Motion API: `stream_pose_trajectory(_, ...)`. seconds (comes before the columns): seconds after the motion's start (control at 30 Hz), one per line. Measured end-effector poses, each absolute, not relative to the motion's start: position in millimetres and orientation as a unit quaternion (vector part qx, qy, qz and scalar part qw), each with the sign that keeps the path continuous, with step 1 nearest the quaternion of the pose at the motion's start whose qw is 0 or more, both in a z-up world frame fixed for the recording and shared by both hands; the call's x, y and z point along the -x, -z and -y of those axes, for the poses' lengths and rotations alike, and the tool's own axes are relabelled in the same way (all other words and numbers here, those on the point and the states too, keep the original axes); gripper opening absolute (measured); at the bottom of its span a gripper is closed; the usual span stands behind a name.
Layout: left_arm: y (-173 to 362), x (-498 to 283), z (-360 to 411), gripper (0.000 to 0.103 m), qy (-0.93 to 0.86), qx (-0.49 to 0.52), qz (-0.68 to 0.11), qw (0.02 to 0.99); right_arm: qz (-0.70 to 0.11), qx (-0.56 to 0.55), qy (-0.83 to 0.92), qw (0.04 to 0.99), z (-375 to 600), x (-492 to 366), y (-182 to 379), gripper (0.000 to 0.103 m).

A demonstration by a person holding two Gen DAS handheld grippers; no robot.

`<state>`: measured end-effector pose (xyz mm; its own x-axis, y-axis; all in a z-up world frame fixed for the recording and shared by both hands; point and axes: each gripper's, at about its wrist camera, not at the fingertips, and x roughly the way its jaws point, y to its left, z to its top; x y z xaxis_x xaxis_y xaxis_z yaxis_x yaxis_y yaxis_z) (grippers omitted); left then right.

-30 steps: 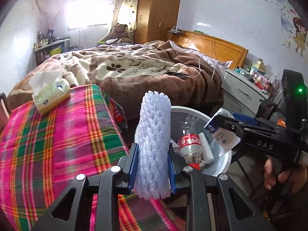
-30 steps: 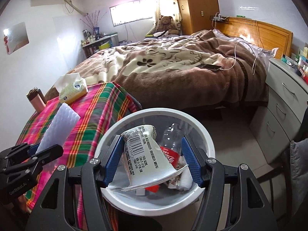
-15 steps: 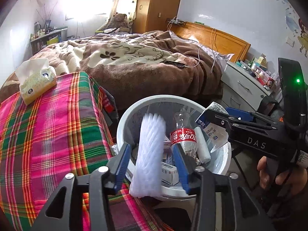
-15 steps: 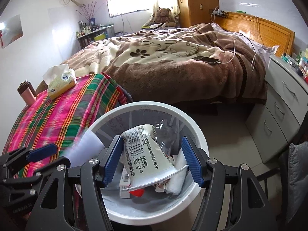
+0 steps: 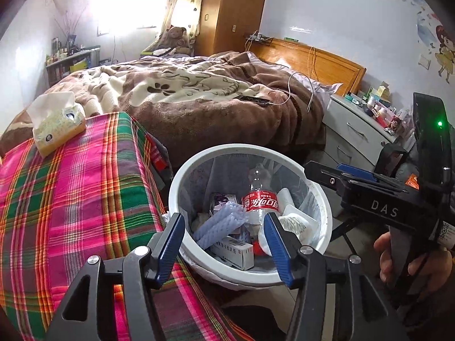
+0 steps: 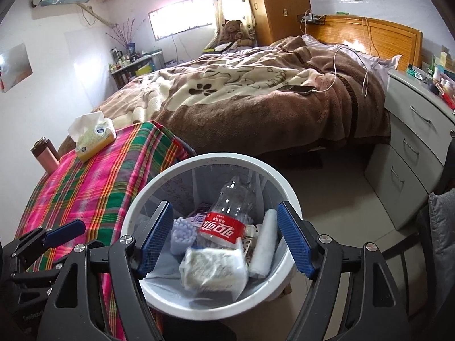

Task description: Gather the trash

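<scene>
1. L gripper [image 5: 223, 245]: jaws opening, nothing between the pads. It sits over the near rim of the bin [image 5: 321, 196], angled down, so whatever it lets go falls inside and not on the bench [image 5: 71, 199].
2. R gripper [image 6: 224, 238]: jaws opening wide, also holding nothing. It hangs above the bin mouth; the pads frame the trash but don't touch it.
3. Foam net sleeve [image 5: 219, 223]: lying loose in the bin, tilted against a small box [image 5: 234, 251], clear of both pads.
4. Crushed wrapper/cup [image 6: 213, 267]: on top of the pile at the near side, under the R gripper.
5. Cola bottle [image 6: 227, 213]: leans on the far wall, neck up. White roll [image 6: 264, 247] beside it, to the right.
6. Bin stands on the floor, tight against the bench edge, which keeps the carry off the plaid cloth short.
7. Bench: only the tissue box [image 5: 58, 126] and a pink flask [image 6: 47, 156] at the far end. Prob not trash, so the job looks nearly done.
</scene>
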<state>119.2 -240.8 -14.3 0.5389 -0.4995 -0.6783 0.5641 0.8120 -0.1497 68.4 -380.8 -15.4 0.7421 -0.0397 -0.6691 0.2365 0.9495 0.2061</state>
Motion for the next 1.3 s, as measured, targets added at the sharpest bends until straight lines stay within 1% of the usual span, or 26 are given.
stream_pose_trajectory(0.3,1.4,-88.5,217.1,0.058,0.285,-0.038,-0.351,0.891,-0.310,-0.130,0.090,0.937,363.3,-33.5,-0.5,0.077)
stream_pose_trajectory(0.67,-9.9,-43.1,188.4,0.058,0.233,-0.038,-0.309,0.922,-0.268,-0.120,0.097,0.951,335.4,1.3,-1.9,0.077)
stream_pose_trajectory(0.83,-3.9,-25.4,178.8,0.064,0.209,-0.043,-0.297,0.931,-0.254,-0.108,0.102,0.956,320.7,11.8,3.2,0.077)
stream_pose_trajectory(1.07,-0.4,-6.4,167.5,0.065,0.190,-0.039,-0.266,0.944,-0.239,-0.105,0.118,0.958,314.0,17.8,9.9,0.077)
stream_pose_trajectory(1.13,0.9,-4.6,165.5,0.070,0.183,-0.038,-0.263,0.946,-0.238,-0.107,0.117,0.958,312.3,18.1,11.3,0.077)
stream_pose_trajectory(1.17,1.5,-4.4,166.0,0.071,0.175,-0.041,-0.262,0.948,-0.237,-0.109,0.116,0.958,311.5,18.6,11.9,0.077)
stream_pose_trajectory(1.3,2.5,-4.0,163.1,0.072,0.168,-0.042,-0.262,0.949,-0.238,-0.107,0.121,0.958,308.3,20.0,14.6,0.077)
